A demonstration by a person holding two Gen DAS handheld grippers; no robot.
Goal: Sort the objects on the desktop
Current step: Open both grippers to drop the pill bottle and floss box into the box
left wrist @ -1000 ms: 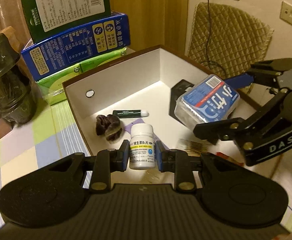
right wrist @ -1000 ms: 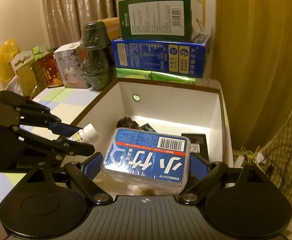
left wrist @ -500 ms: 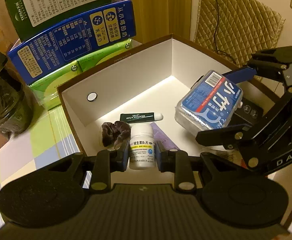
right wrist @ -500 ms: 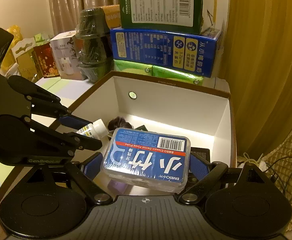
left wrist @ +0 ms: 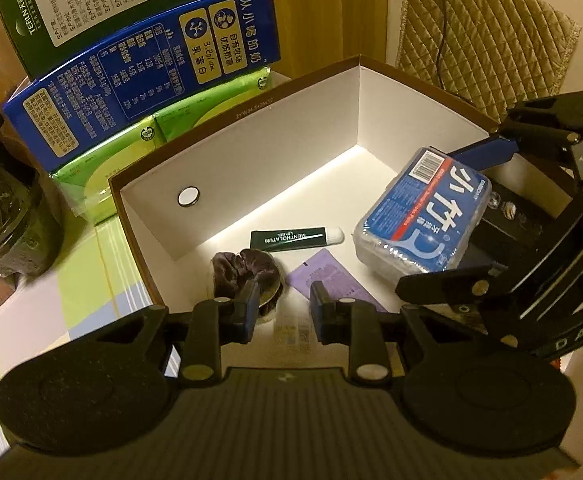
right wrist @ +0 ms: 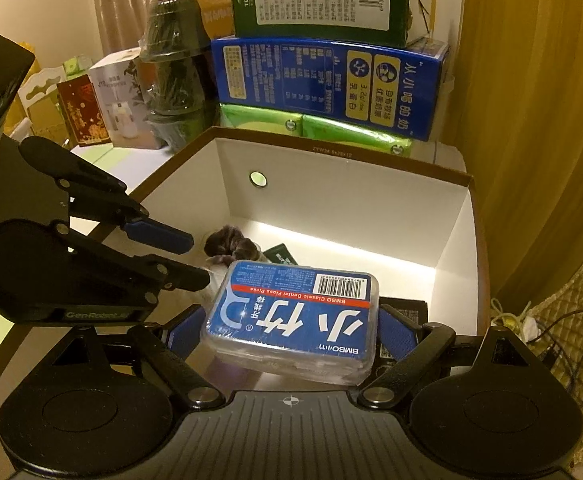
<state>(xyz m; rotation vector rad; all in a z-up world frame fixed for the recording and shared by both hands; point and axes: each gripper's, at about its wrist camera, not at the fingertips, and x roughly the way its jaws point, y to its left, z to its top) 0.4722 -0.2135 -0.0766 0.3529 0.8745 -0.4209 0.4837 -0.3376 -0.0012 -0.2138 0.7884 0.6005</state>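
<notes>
A white pill bottle (left wrist: 291, 328) shows only as a pale blur low between my left gripper's (left wrist: 283, 292) fingers, no longer pinched by the pads, which stand a bottle's width apart. My right gripper (right wrist: 291, 320) is shut on a blue floss-pick box (right wrist: 291, 312), held above the right side of the open white cardboard box (left wrist: 271, 148). Both grippers hang over this box; the left gripper (right wrist: 199, 260) is at the left in the right wrist view. On the box floor lie a dark scrunchie (left wrist: 243, 268), a green lip-balm tube (left wrist: 291, 238), a purple sachet (left wrist: 327, 276) and a black item (left wrist: 507, 216).
Behind the box stand stacked cartons: a blue one (left wrist: 151, 80) on green packs (left wrist: 103, 168), a dark green one on top. A stack of dark cups (right wrist: 175, 80) and small gift boxes (right wrist: 83, 112) sit to the left. A quilted cushion (left wrist: 483, 32) is beyond the right side.
Both grippers moved forward and lower over the box. The pill bottle, sharp and upright between the left pads before, is now a blur lower down. The floss-pick box stays gripped.
</notes>
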